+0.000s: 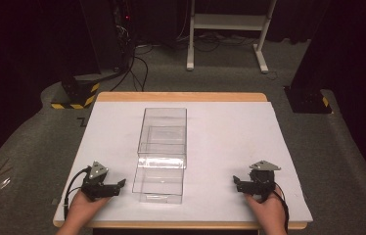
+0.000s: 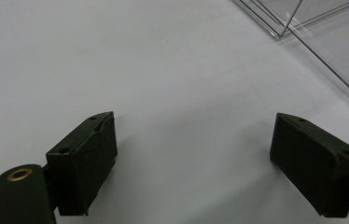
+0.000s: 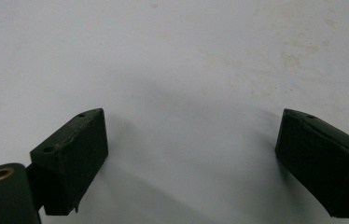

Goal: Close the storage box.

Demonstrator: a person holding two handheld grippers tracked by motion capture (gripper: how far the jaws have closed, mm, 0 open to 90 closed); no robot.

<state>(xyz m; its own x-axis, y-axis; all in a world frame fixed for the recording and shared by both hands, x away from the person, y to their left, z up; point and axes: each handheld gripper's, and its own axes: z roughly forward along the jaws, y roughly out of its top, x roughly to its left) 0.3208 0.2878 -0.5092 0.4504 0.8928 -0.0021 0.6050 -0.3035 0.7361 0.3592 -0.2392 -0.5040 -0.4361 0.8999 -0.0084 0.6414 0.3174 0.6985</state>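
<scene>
While my hands rest at the near edge of the table (image 1: 269, 105), the white sheet that covers most of its top lies flat and bare around them, with a strip of pale wood showing along the far edge. My left hand-held gripper (image 1: 120, 185) sits low over the sheet at the near left, its jaws spread wide with nothing between them; in the left gripper view (image 2: 193, 163) only white surface shows between the two black pads. My right hand-held gripper (image 1: 236, 182) sits at the near right, jaws likewise released and empty, and in the right gripper view (image 3: 191, 163) the sheet under it carries faint yellowish stains. Between the two, running from the middle of the table toward me, stands a clear plastic drawer box (image 1: 164, 128), its outer shell farther back and its drawer (image 1: 159, 183) pulled out toward the near edge; the drawer's near end is just beside my left jaws, apart from them, and well apart from my right. Around the table lies grey carpet (image 1: 318, 147). Beyond it the room is dark: a white desk frame (image 1: 227, 22) stands at the back, black cables (image 1: 137, 63) trail across the floor, and a base with yellow-and-black hazard stripes (image 1: 76, 100) sits at the far left.
</scene>
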